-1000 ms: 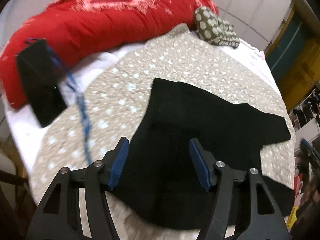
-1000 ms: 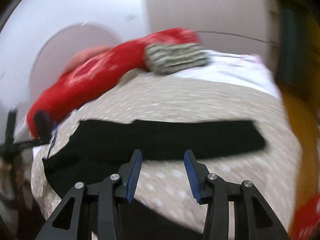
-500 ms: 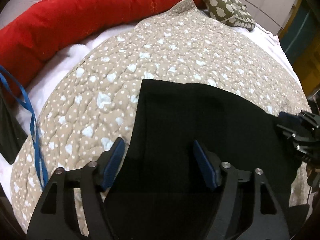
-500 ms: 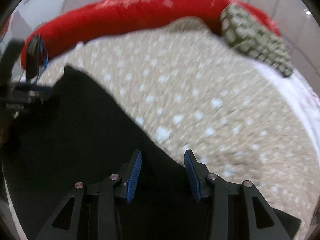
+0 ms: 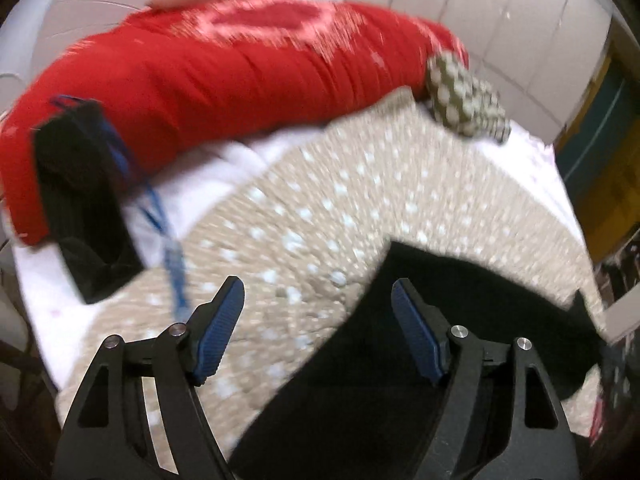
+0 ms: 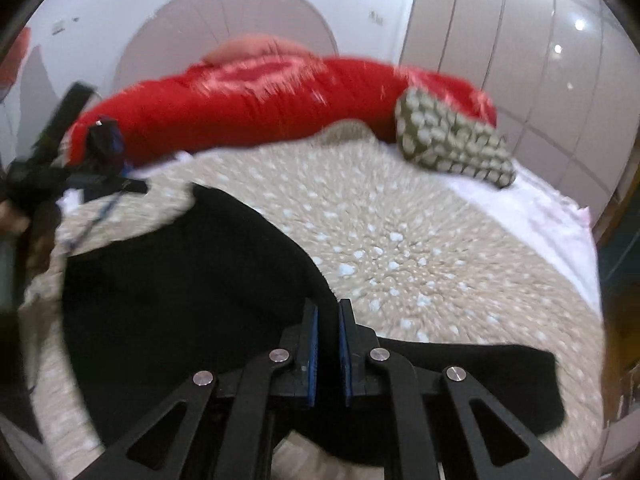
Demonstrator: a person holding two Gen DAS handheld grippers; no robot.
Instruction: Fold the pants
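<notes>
The right tongs [image 6: 328, 344] are clamping a raised fold of the black pants [image 6: 180, 280] lying near the bed's [image 6: 400, 240] foot edge. The left tongs [image 5: 316, 320] are hanging released, straddling the pants' edge, the cloth stretching rightward.

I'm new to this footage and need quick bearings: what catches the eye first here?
The long red bolster across the head of the bed stands out, with a green spotted cushion at its right end. In front, black pants lie on the beige dotted quilt. The right gripper is shut on their edge; the left gripper hangs open over quilt and pants.
</notes>
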